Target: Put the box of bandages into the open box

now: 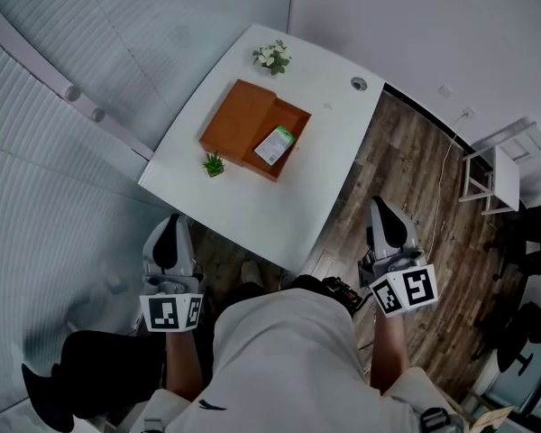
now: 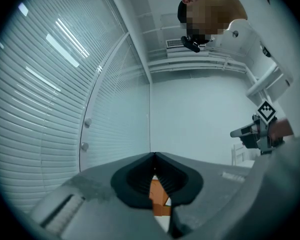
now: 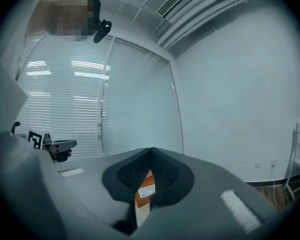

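— Though held off the near left corner of the counter (image 1: 325, 165), pinched fully together at the left tool (image 1: 172, 220)?
— Pinched together, yes, tip to tip, with nothing gripped. Same at the right tool (image 1: 380, 202): closed tight, empty, raised over the wooden floor (image 1: 415, 170) off the counter's near right side.
— And whereabouts of the box of bandages (image 1: 275, 144)?
— Lying flat inside the open box (image 1: 296, 114), toward its near end, mid-counter. Well apart from both tools.
— Beside that open box?
— Orange lid (image 1: 239, 117), flat, touching its left side.
— Anything else up there?
— Flowering plant (image 1: 272, 57) at the far edge; small green plant (image 1: 214, 163) just beside the lid's near corner.
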Demonstrator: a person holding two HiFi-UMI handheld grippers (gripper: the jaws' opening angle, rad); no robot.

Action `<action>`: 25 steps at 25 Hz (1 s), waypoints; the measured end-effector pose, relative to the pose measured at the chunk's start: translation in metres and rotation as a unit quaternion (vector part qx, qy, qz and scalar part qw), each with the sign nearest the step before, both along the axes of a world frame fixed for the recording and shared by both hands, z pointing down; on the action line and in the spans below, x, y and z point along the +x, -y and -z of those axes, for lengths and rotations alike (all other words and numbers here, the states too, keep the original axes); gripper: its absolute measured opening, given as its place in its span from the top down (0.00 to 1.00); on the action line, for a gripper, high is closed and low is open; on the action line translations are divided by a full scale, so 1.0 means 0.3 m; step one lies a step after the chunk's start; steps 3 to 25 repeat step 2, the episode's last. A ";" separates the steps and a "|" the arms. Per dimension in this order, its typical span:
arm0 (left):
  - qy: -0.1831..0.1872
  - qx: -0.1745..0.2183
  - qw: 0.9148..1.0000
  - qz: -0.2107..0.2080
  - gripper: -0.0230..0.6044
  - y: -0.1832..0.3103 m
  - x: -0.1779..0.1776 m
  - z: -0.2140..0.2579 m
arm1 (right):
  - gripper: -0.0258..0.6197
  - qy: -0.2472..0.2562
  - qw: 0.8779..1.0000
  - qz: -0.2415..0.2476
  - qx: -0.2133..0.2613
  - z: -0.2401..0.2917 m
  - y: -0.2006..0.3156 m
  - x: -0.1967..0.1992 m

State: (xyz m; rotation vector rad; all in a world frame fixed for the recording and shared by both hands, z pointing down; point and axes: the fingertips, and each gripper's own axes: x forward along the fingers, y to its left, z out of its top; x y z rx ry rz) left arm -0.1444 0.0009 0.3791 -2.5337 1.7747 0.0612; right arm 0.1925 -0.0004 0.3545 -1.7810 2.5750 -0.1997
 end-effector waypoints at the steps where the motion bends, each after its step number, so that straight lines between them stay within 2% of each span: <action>1: 0.000 -0.001 1.000 0.001 0.95 0.002 -0.001 -0.001 | 0.96 0.000 1.000 0.000 0.000 0.000 0.003 0.001; 25: 0.001 -0.001 1.000 0.001 0.95 0.004 -0.002 -0.001 | 0.96 -0.001 1.000 0.001 -0.001 0.000 0.005 0.001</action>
